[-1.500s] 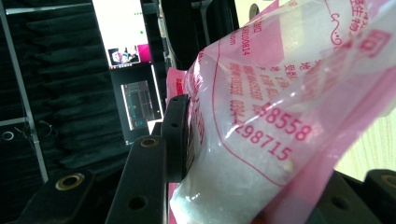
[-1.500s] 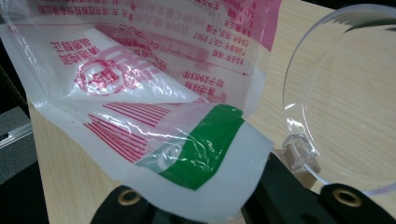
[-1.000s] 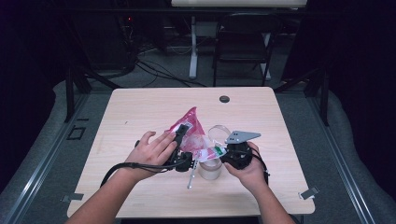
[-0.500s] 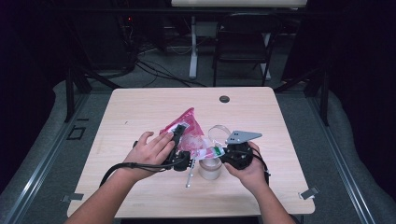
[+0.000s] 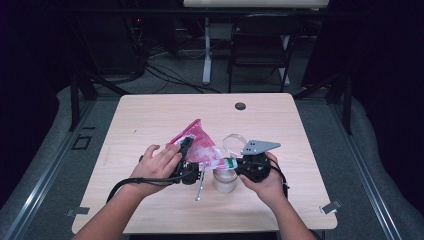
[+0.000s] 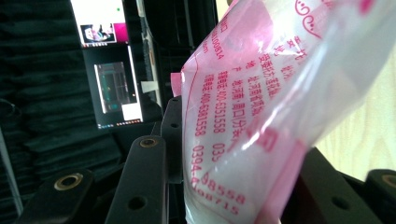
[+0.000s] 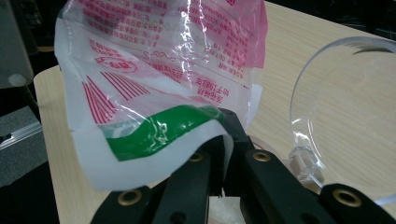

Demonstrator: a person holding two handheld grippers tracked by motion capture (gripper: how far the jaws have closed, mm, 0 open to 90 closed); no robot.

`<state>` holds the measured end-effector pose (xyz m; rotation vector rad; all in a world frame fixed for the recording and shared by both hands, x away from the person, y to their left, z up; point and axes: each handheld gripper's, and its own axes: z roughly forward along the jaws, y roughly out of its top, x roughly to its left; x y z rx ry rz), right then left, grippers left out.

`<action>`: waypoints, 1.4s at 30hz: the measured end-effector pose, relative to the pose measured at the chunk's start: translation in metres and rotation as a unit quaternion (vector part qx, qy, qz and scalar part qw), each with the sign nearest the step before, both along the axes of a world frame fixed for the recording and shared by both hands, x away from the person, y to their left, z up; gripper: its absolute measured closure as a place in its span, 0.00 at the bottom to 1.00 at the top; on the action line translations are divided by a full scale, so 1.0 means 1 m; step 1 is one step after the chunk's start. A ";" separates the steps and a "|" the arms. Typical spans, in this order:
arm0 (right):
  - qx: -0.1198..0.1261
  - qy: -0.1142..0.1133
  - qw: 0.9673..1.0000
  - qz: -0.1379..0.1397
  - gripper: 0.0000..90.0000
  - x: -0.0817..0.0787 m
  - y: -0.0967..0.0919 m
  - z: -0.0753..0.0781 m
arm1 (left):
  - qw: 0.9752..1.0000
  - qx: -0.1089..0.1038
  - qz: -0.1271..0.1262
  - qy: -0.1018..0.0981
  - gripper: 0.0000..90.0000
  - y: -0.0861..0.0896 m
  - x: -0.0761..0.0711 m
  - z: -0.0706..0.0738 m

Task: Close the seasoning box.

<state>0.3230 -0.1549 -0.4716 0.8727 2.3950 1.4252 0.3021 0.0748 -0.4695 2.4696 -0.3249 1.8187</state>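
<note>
A pink and clear plastic bag (image 5: 199, 141) with red print hangs between both grippers above the table. My left gripper (image 5: 186, 150) is shut on the bag's left part, and the bag (image 6: 261, 116) fills the space between its black jaws. My right gripper (image 5: 234, 164) is shut on the bag's lower edge, pinching the white and green strip (image 7: 154, 133) at its fingertips (image 7: 229, 122). A pale jar (image 5: 224, 181) stands on the table just below the bag's lower corner.
A clear round lid (image 5: 234, 142) lies behind the jar, close to the right gripper (image 7: 224, 133), where the lid (image 7: 345, 112) shows on the wood. A metal spoon (image 5: 200, 185) lies left of the jar. A small black disc (image 5: 240, 106) sits near the table's far edge (image 5: 205, 95).
The left gripper has sunk a little toward the table with the bag, whose top leans lower. The right gripper has stayed in place.
</note>
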 end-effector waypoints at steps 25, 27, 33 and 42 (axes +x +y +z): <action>-0.006 -0.007 1.000 0.007 1.00 -0.002 0.007 0.000 | 0.996 -0.066 0.033 0.045 0.78 0.010 -0.001 -0.019; -0.007 -0.006 1.000 0.007 1.00 -0.002 0.007 0.000 | 0.996 -0.072 0.034 0.048 0.78 0.011 -0.001 -0.020; -0.008 -0.006 1.000 0.008 1.00 -0.002 0.009 -0.001 | 0.993 -0.086 0.043 0.062 0.81 0.012 -0.002 -0.025; -0.013 -0.006 1.000 0.010 1.00 -0.002 0.011 -0.002 | 0.989 -0.112 0.053 0.079 0.81 0.014 -0.002 -0.031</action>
